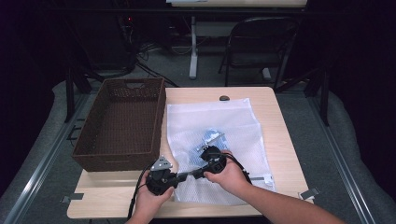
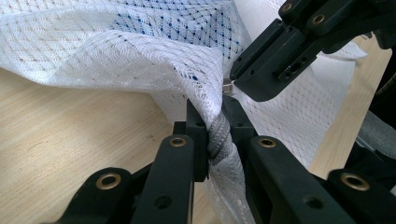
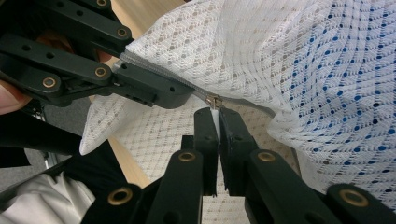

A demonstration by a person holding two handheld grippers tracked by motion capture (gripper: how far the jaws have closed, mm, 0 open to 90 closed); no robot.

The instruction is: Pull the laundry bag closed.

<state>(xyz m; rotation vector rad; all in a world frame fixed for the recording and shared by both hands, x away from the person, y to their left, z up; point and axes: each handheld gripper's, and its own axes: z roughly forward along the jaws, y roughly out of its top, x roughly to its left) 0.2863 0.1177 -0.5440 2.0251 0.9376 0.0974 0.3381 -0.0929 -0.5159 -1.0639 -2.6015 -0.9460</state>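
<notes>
Two hand-held grippers work the zipper edge of a white mesh bag on a wooden worktop.

The worktop (image 1: 280,140) carries a brown wicker basket (image 1: 122,122) at its left and the mesh bag (image 1: 224,126) flat just beside it, with something blue showing through the mesh. At the bag's near edge, the left hand-held gripper (image 2: 214,122) is clamped on the bunched zipper seam (image 2: 219,140). The right hand-held gripper (image 3: 215,120) has its jaws pressed together on a thin white tab just below the small metal zipper slider (image 3: 214,101). The two tips sit close together.
</notes>
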